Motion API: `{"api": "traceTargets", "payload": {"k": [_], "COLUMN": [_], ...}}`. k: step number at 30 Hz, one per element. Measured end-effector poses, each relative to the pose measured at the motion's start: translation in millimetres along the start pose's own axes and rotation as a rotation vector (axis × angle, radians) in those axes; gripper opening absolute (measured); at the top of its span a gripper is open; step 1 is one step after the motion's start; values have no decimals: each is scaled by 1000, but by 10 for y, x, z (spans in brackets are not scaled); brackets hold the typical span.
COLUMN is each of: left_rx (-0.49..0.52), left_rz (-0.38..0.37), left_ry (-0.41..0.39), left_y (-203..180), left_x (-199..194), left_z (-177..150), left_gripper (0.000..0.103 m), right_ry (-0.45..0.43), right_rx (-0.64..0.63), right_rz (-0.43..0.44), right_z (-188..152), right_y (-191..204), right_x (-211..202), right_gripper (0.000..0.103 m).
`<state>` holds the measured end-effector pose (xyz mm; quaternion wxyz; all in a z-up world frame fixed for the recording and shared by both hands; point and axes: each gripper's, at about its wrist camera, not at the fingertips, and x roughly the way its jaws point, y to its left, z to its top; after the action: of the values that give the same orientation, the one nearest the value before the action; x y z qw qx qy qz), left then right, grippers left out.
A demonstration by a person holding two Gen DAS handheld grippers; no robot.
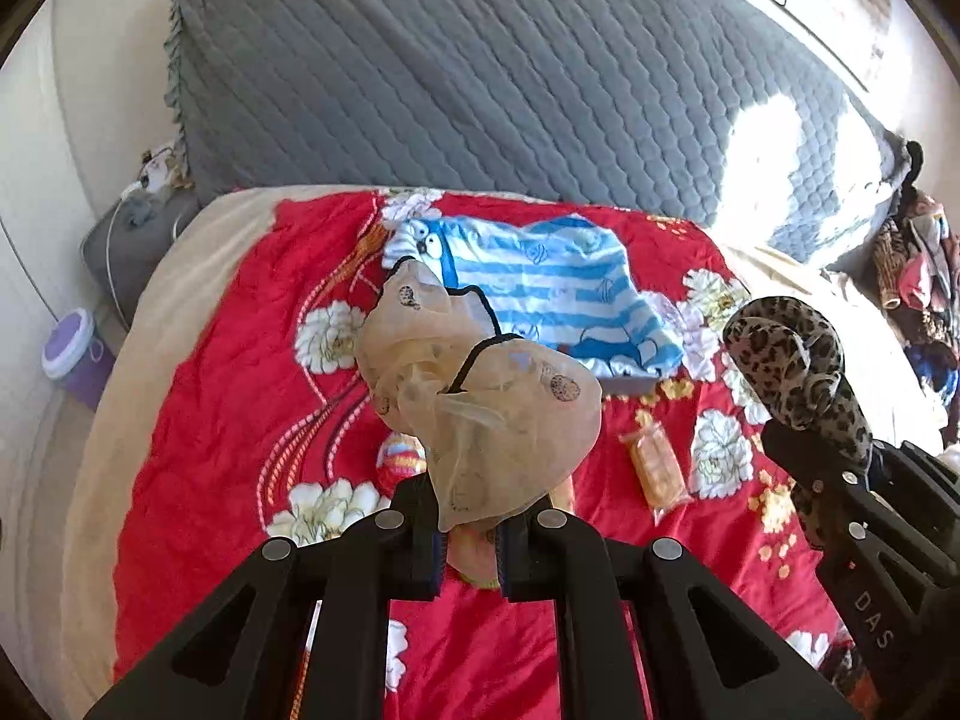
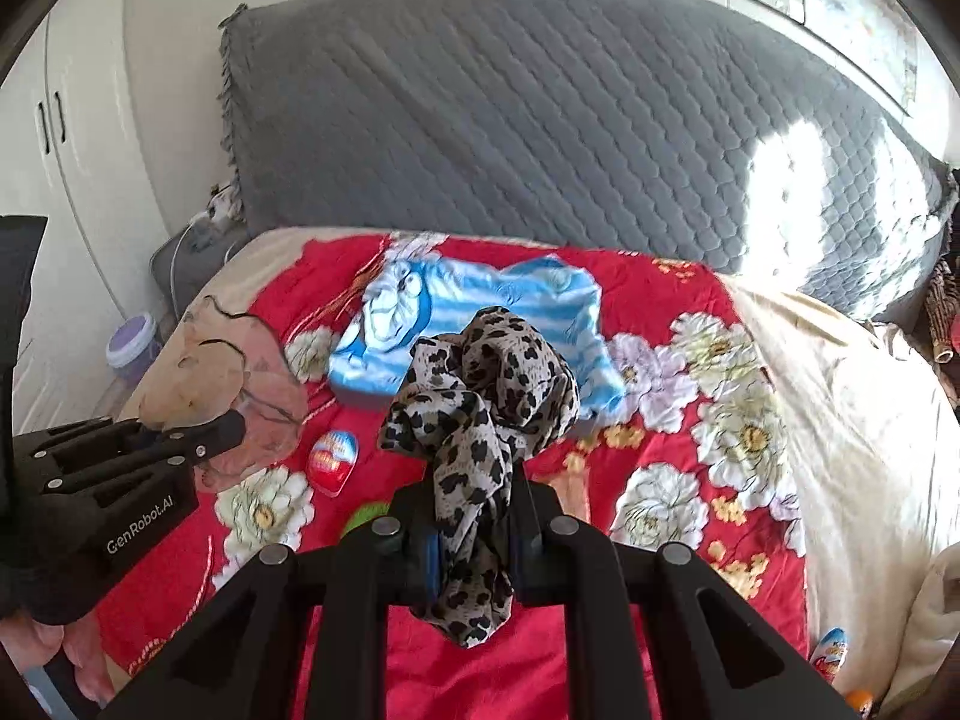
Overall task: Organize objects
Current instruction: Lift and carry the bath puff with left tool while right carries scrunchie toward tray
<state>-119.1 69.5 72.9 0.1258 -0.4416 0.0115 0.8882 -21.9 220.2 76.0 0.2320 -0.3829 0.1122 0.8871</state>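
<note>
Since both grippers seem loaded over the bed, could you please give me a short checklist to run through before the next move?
1. Left gripper shut on the sheer beige scarf: ok.
2. Right gripper shut on the leopard scarf: ok.
3. The two scarves apart, not tangled: ok.
4. Both scarves lifted off the red quilt: cannot tell.
5. Striped blue garment lying flat, untouched: ok.
6. Snack packet and red egg-shaped pack away from hanging cloth: cannot tell.

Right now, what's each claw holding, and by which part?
Left claw pinches the sheer beige scarf by a bunched lower end. Right claw clamps the leopard-print scarf mid-bunch.
</note>
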Motion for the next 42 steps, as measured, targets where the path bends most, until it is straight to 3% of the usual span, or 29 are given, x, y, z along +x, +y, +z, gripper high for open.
{"api": "traceTargets", "payload": {"k": [8, 12, 17, 30, 42], "left_rx": [5, 15, 77, 176, 169], "left_rz": [18, -13, 39, -1, -30], "left_ry": [-6, 19, 3, -33, -10], "left_y": [-61, -71, -62, -173, -147], "left_x": [82, 194, 361, 1022, 1743], "left_z": [246, 417, 685, 1194, 1343], "left_gripper": [12, 12, 12, 13, 13], "right_ry": [-17, -8, 24, 63, 92], "right_rx": [-15, -6, 30, 13, 5], "right_rz": [-36, -32, -27, -30, -54], "right_z": [273, 387, 629, 1137, 1342], "right_y": [-26, -54, -160, -60, -116], "right_x": [-46, -29, 83, 805, 1493], "right_gripper": [16, 16, 16, 16, 16]}}
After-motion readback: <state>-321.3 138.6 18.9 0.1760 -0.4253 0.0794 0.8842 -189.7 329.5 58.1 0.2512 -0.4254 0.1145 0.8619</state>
